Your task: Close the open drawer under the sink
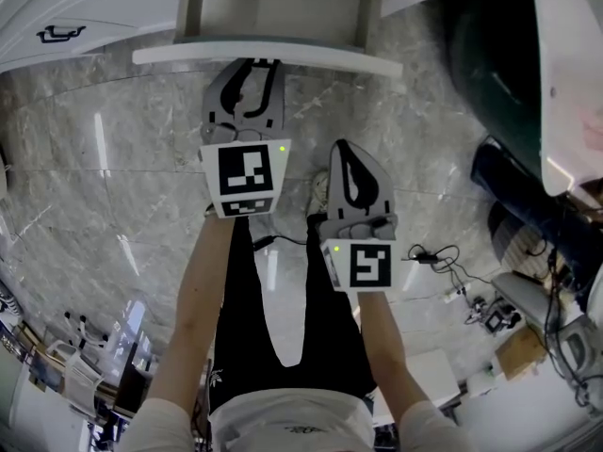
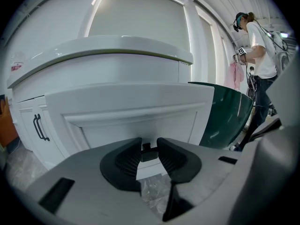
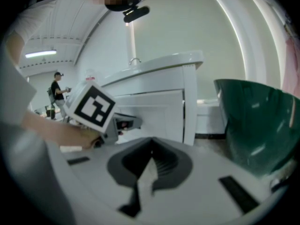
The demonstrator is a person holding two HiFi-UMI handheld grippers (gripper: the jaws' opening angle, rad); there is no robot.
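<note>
The white drawer point(image 1: 268, 57) stands pulled out under the sink counter point(image 2: 103, 60), at the top of the head view. In the left gripper view its panelled front point(image 2: 136, 114) fills the middle. My left gripper point(image 2: 149, 150) is shut on the small black drawer handle point(image 2: 149, 153), which spans the gap between the two pads. In the head view the left gripper point(image 1: 254, 68) reaches up to the drawer front. My right gripper point(image 1: 342, 151) hangs back, lower and to the right, apart from the drawer. In its own view the right gripper point(image 3: 151, 147) is shut with nothing held.
A dark green tub point(image 1: 490, 64) stands right of the drawer. White cabinet doors with black handles point(image 2: 40, 128) lie to the left. Cables point(image 1: 438, 257) and boxes sit on the marble floor at the right. A person point(image 2: 258, 55) stands in the background.
</note>
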